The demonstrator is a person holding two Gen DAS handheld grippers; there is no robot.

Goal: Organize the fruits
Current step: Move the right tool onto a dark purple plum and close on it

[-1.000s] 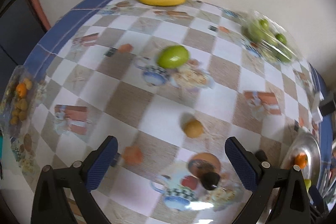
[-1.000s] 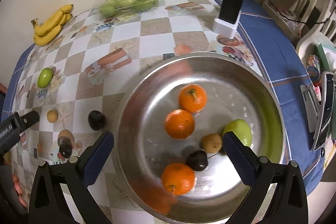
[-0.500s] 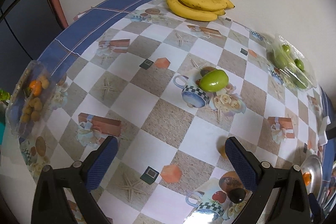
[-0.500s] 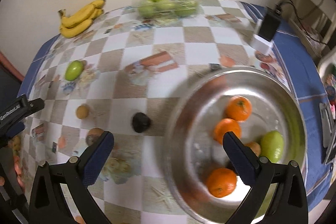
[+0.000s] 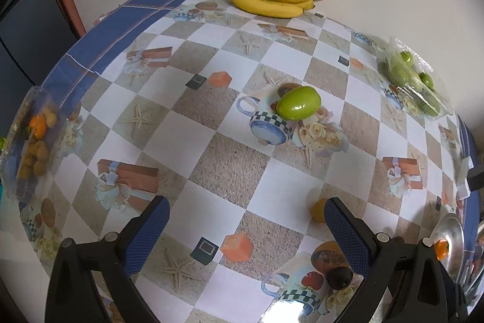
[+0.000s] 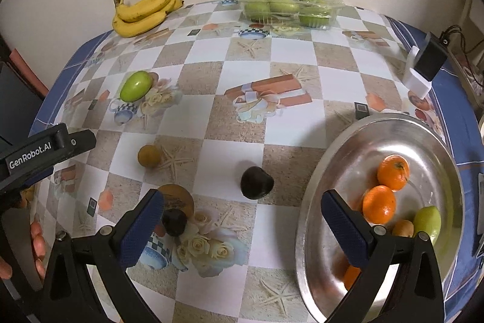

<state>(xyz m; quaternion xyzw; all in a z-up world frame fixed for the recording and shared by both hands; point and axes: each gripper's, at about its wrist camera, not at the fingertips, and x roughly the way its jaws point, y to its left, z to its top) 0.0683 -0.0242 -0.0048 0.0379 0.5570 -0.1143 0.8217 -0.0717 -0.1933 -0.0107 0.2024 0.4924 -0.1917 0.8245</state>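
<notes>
Two sets of jaws are gaping empty; the right gripper (image 6: 242, 226) is facing a dark plum (image 6: 257, 182), probably soft and smooth-skinned, asking a gentle hold across its middle.

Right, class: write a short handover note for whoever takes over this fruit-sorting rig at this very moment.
Left hand-held gripper: open, empty, above the table.
Right hand-held gripper: open, empty.
Done: metal bowl holds at least three oranges, a green fruit and a small brown one.
Left: loose green fruit, small yellow-brown fruit, two dark fruits and. Bananas and the green-fruit tray are at the far edge.
</notes>
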